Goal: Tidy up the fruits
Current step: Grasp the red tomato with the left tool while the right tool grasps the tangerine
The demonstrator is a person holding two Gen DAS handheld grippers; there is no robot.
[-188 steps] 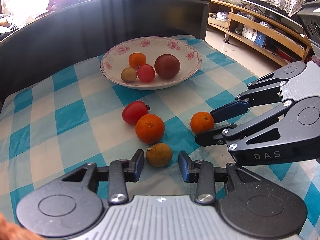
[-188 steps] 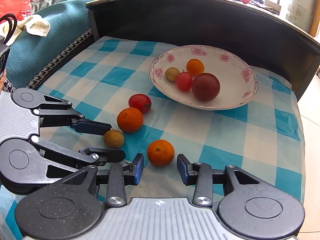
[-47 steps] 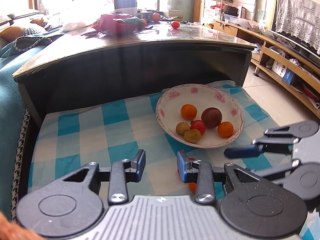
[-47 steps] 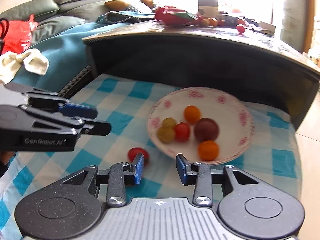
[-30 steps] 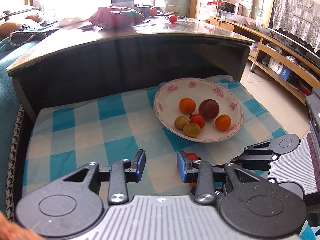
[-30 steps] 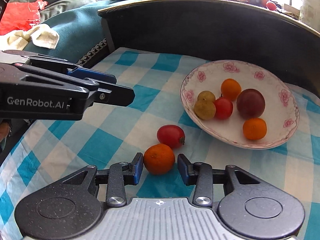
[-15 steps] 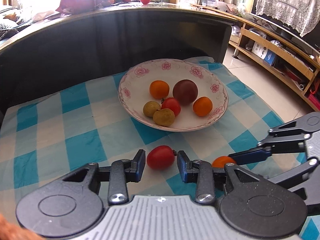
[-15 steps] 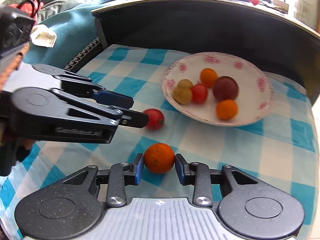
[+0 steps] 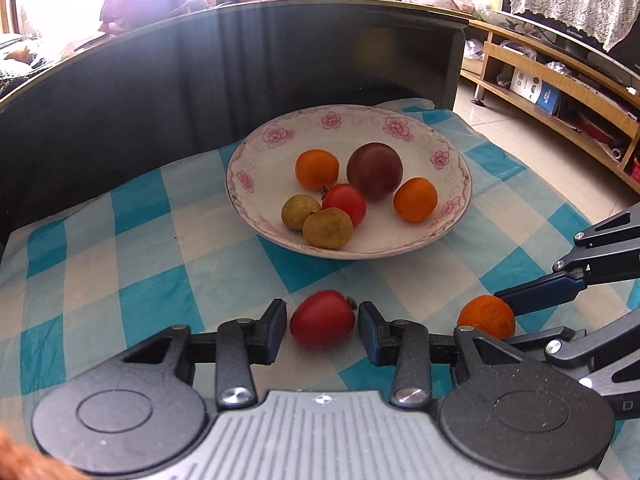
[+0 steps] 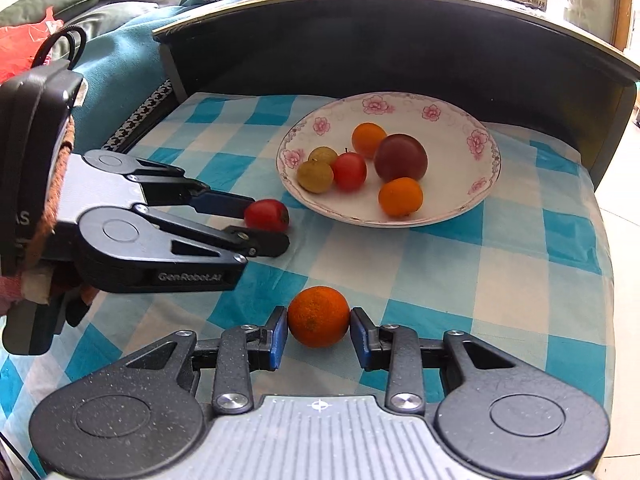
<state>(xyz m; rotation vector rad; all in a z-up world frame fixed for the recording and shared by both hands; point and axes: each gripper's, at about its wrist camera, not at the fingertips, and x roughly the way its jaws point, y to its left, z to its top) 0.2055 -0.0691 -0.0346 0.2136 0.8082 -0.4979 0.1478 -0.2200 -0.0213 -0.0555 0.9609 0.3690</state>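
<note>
The left wrist view looks along the left gripper (image 9: 322, 326). Its jaws sit on each side of a red tomato (image 9: 322, 319) on the cloth. There is a thin gap on the left side, and the right side is hard to judge, so I cannot tell if the jaws are squeezing it yet. In this view the right gripper (image 9: 516, 322) comes in from the right side, and only part of it shows. An orange (image 9: 486, 317) sits between its two fingers.

The right wrist view shows that orange (image 10: 318, 317) up close. The jaws of the right gripper (image 10: 318, 334) touch it on both sides and hold it. It sits low on the cloth. This view also shows the left gripper (image 10: 264, 226) from the side, with the red tomato (image 10: 267, 215) between its tips.

Behind both fruits is a white plate (image 9: 276, 136) with pink flowers on its rim. In it are two oranges, a red tomato, a big dark purple fruit (image 9: 374, 171) and two small brown-green fruits, all close together.

Everything rests on a blue and white checked cloth (image 9: 132, 256) spread over the bench. A dark curved wall (image 9: 200, 64) stands behind the plate. The left wrist view shows wooden shelves (image 9: 560, 92) and a tiled floor at the right. The right wrist view shows a teal sofa cover (image 10: 120, 60) at the left.
</note>
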